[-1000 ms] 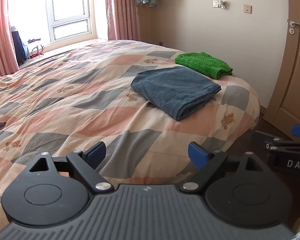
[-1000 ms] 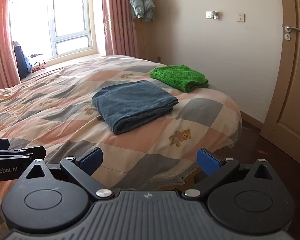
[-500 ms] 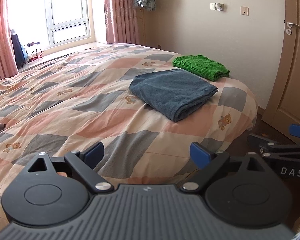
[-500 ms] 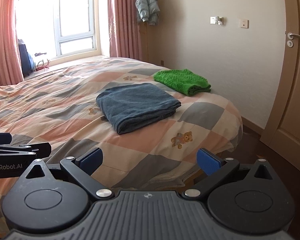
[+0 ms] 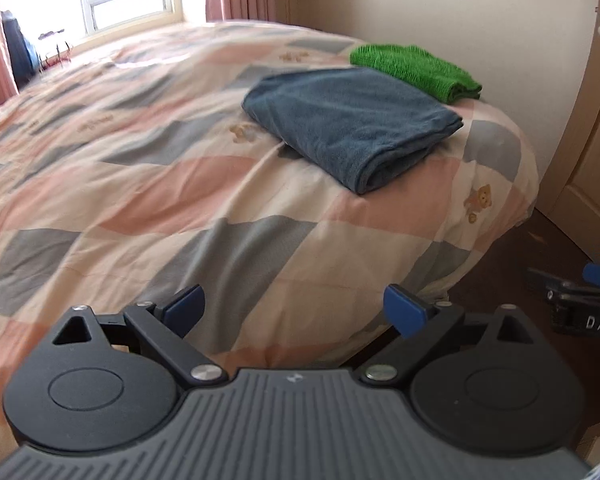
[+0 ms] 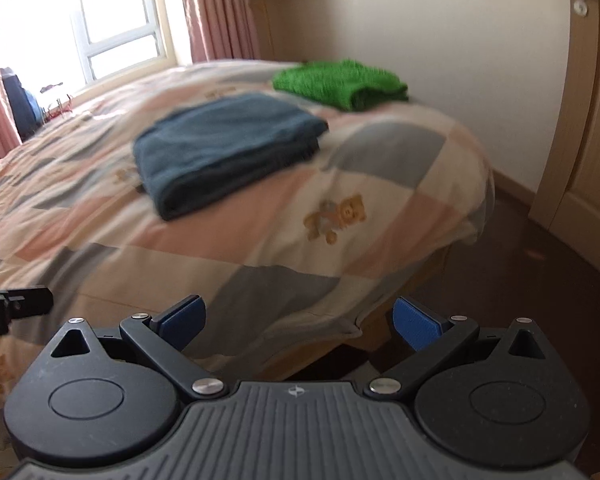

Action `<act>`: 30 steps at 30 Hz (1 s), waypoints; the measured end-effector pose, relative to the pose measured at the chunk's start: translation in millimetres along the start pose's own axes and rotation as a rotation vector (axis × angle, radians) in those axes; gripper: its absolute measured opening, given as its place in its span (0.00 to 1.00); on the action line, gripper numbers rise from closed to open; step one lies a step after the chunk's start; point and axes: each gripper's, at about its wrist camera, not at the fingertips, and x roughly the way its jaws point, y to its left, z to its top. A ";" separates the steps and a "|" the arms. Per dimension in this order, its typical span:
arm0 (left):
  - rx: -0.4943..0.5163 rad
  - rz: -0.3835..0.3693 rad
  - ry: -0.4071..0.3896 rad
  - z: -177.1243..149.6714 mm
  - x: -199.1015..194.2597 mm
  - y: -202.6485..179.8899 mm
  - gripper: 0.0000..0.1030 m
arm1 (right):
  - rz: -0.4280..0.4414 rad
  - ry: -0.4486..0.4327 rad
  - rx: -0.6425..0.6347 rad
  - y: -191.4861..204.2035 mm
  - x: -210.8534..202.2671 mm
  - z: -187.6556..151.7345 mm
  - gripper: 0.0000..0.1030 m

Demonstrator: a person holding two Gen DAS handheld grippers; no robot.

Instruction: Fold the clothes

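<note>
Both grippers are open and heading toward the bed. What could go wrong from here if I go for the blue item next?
1. The folded blue cloth is already neat; pinching only its top layer with the left gripper or right gripper could pull the fold open.
2. The green knit lies right beside it, maybe touching, so dragging the blue one might disturb it.
3. Both sit near the bed corner and could slide off.

Patchwork bed [image 5: 148, 184], folded blue towel [image 5: 352, 120], green knit [image 5: 416, 70]
</note>
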 end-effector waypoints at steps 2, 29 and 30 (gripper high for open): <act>-0.031 -0.027 0.024 21.3 36.3 -0.1 0.92 | 0.016 0.042 0.020 -14.6 35.4 8.1 0.99; -0.659 -0.494 0.319 143.1 227.6 82.6 0.74 | 0.555 0.446 0.016 -44.1 287.1 261.8 0.93; -0.683 -0.513 0.320 142.0 231.6 83.3 0.77 | 0.574 0.480 0.022 -44.4 298.2 263.6 0.93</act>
